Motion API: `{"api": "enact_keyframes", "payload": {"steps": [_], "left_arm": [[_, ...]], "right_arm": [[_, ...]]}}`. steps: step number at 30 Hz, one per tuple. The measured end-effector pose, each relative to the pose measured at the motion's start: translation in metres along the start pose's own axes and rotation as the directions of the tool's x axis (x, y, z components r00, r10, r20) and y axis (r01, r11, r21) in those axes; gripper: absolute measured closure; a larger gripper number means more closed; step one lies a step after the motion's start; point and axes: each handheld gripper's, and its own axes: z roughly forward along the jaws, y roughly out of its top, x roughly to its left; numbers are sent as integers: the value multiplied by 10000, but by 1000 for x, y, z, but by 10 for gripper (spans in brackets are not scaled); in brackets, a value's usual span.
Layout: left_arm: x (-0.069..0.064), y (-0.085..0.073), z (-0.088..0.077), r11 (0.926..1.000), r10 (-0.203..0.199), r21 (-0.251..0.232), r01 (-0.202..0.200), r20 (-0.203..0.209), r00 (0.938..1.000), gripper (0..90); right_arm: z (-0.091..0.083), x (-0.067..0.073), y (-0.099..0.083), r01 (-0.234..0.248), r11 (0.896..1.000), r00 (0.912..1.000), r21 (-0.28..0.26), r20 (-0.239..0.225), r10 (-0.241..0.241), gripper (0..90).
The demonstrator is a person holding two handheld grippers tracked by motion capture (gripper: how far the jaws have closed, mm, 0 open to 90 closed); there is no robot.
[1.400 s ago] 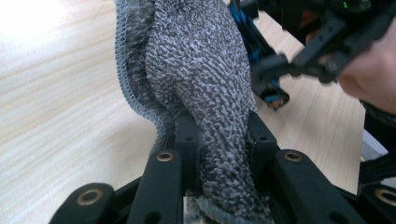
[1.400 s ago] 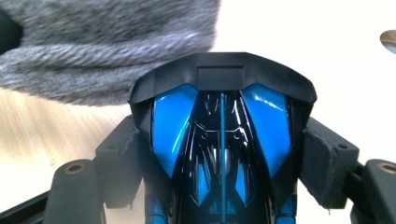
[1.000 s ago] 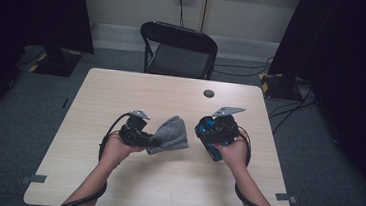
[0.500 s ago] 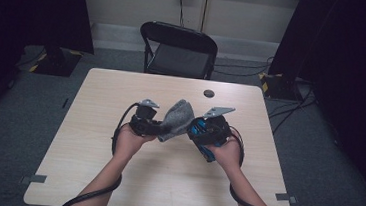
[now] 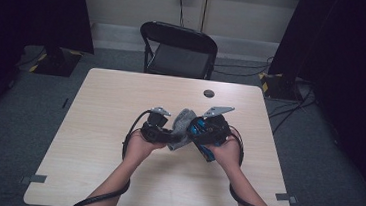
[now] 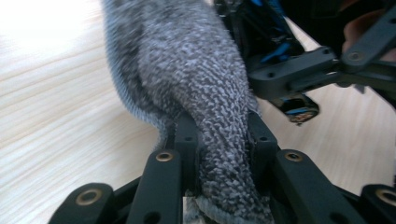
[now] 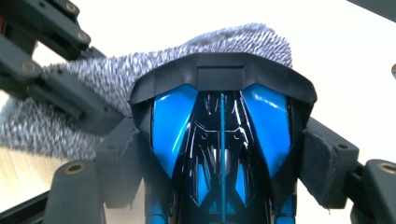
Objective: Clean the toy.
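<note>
A grey knitted cloth is pinched between the jaws of my left gripper, which is shut on it. My right gripper is shut on a glossy blue and black object, its pads pressed to both sides. The cloth drapes over the far end of that object. In the high view both hands are held together over the table's middle: left gripper, cloth, right gripper, with the blue object between them.
The light wooden table has a small black round disc near its far edge. A black folding chair stands beyond the table. Cables lie on the grey floor at the right.
My left gripper has carried the cloth to the right, up against the blue and black object. The right hand has hardly moved.
</note>
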Motion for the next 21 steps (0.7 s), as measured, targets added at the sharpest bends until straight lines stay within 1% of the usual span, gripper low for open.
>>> {"api": "enact_keyframes", "payload": {"steps": [2,9,13,14,17,19,21], "left_arm": [[-1,-1,2,10000,-32,42,32,-6,10000,720],[-1,-5,7,9997,-224,29,223,130,9997,720],[-3,-7,10,9998,-171,108,170,164,9997,720],[-4,-7,10,9998,-151,107,149,173,9997,720],[-6,-8,13,9996,10,293,-12,75,10000,721],[-9,-8,16,9987,261,440,-258,-54,9996,720],[-12,-8,17,9981,434,425,-437,96,9990,721]], "right_arm": [[1,-1,1,-89,9999,9999,-62,-48,89,254],[3,2,6,-127,9997,9999,-188,-83,126,254],[4,1,8,-270,9994,9995,-225,-191,266,254],[4,2,9,-273,9995,9995,-187,-143,270,254],[5,2,12,-280,9994,9996,-214,-90,278,254],[5,2,14,-356,9989,9992,-299,-180,351,254],[5,3,18,-329,9989,9994,-347,-148,324,254]]}}
